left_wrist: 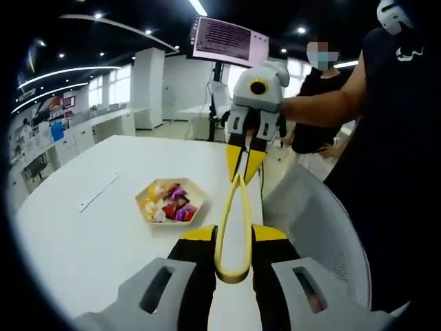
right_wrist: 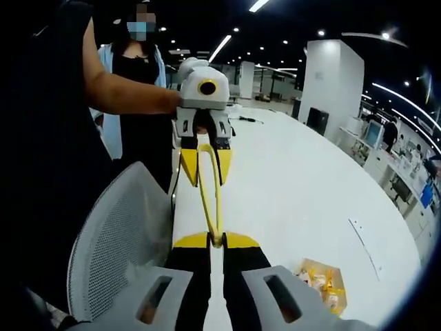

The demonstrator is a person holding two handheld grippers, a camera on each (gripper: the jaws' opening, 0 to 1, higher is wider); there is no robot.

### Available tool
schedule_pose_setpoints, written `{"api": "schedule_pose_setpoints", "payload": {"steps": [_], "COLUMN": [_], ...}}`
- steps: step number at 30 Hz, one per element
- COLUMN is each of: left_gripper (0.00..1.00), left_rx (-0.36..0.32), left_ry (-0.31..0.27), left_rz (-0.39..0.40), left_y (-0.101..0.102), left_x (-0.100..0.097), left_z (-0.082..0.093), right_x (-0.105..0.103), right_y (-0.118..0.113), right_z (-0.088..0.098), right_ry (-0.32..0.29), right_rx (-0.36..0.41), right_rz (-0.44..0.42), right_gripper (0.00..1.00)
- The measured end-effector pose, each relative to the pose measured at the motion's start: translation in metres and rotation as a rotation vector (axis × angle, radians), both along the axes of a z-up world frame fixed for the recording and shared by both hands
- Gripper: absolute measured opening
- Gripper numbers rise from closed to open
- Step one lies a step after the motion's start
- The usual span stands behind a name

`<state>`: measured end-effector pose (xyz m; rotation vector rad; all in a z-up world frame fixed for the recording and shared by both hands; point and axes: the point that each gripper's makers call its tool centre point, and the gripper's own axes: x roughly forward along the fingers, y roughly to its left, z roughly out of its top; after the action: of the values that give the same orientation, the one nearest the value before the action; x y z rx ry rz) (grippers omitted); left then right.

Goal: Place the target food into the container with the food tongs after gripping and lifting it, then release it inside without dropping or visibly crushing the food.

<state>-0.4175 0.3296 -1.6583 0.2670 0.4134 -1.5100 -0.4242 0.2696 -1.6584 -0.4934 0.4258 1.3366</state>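
Over the white table, left gripper view:
- Left gripper [left_wrist: 233, 249]: black jaws with yellow tips, set narrow around the looped end of the tongs [left_wrist: 233, 227] — it holds them there.
- Tongs: one yellow strip bent into a long loop, smooth and apparently springy; the two arms run away from the camera toward the other gripper.
- Right gripper [left_wrist: 245, 162]: enters from the right, white body, yellow-tipped jaws closed onto the far arms of the tongs.
- Food tray [left_wrist: 142, 200]: pale, six-sided, shallow; it sits on the table [left_wrist: 83, 241] below and to the left of the tongs, well apart from them.
- Food [left_wrist: 172, 205]: small wrapped pieces — yellow, red, purple, white — glossy and crinkled, piled loosely in the tray.
- Chair [left_wrist: 324, 227]: grey mesh back, curved, just beside the table edge.

Right gripper view:
- Right gripper [right_wrist: 216, 243]: jaws nearly together, pinching the tips of the tongs [right_wrist: 210, 193].
- Left gripper [right_wrist: 204, 165]: opposite, gripping the tongs' other end.
- Food tray [right_wrist: 339, 302]: low at the right, on the table [right_wrist: 296, 193].
- Chair [right_wrist: 117, 234]: mesh, at the left.

Progress:
- Done: tongs lifted clear of the table, held at both ends.
- Left: by judgement, everything else — no food gripped yet. Whether the tray is the container cannot be told.
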Motion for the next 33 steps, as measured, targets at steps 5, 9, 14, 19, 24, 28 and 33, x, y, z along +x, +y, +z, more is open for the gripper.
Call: {"api": "schedule_pose_setpoints", "payload": {"steps": [5,9,14,19,24,28,33], "left_gripper": [0.14,0.14,0.14,0.14,0.14,0.14,0.14], "left_rx": [0.046,0.071,0.134,0.217,0.253,0.268,0.312], "left_ry": [-0.012,-0.054,-0.098,-0.117,-0.116,-0.113,-0.114], "left_rz": [-0.007,-0.017,-0.018,-0.029,-0.023,-0.027,-0.026], "left_y": [0.001,0.001,0.001,0.001,0.000,-0.001,-0.001], "left_x": [-0.004,-0.004,-0.002,-0.002,0.001,0.001,0.002], "left_z": [-0.012,-0.023,-0.041,-0.069,-0.094,-0.110,-0.131], "right_x": [-0.001,-0.001,0.001,0.000,0.003,0.003,0.004], "right_y": [-0.001,-0.001,-0.002,-0.004,-0.006,-0.008,-0.008], "right_z": [-0.008,-0.021,-0.040,-0.070,-0.092,-0.106,-0.123], "right_ry": [0.005,-0.001,-0.017,-0.039,-0.039,-0.026,-0.047], "right_rx": [-0.020,-0.046,-0.053,-0.129,-0.172,-0.189,-0.242], "right_rz": [-0.004,-0.009,-0.024,-0.030,-0.041,-0.046,-0.024], "right_gripper": [0.04,0.05,0.07,0.10,0.11,0.13,0.14]}}
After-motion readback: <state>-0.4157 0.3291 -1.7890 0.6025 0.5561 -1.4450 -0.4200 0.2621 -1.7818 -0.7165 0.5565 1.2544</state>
